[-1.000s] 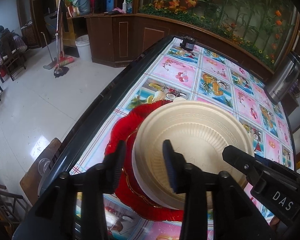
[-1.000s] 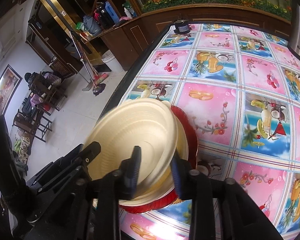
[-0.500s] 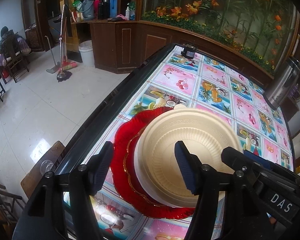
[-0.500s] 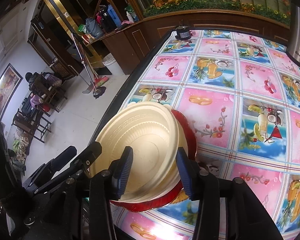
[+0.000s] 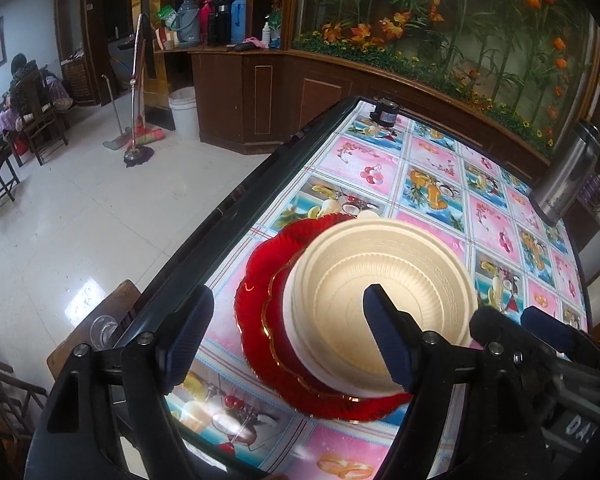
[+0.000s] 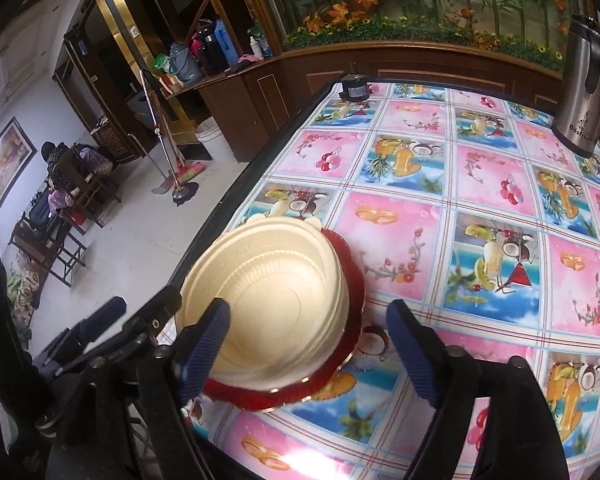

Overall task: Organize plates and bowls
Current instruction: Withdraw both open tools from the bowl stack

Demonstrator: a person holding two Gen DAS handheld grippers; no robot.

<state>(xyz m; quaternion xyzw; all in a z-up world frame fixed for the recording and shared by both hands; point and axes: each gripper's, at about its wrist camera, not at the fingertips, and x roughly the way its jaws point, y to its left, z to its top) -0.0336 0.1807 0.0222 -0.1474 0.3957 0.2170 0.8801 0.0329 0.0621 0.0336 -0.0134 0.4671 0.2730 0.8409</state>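
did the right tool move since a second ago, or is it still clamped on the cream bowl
Yes. The right tool has opened and drawn back: its fingers, earlier pinching the cream bowl, now stand wide apart, and the bowl rests on the red plate.

This looks like a small family restaurant or a home dining room: a table with a fruit-print plastic cloth (image 6: 480,184), dark wooden cabinets (image 5: 260,96) holding thermos flasks (image 5: 220,20), a planter of artificial flowers (image 5: 440,28) behind glass, mops (image 5: 134,120) on a tiled floor, and far left a seated person (image 5: 24,88).
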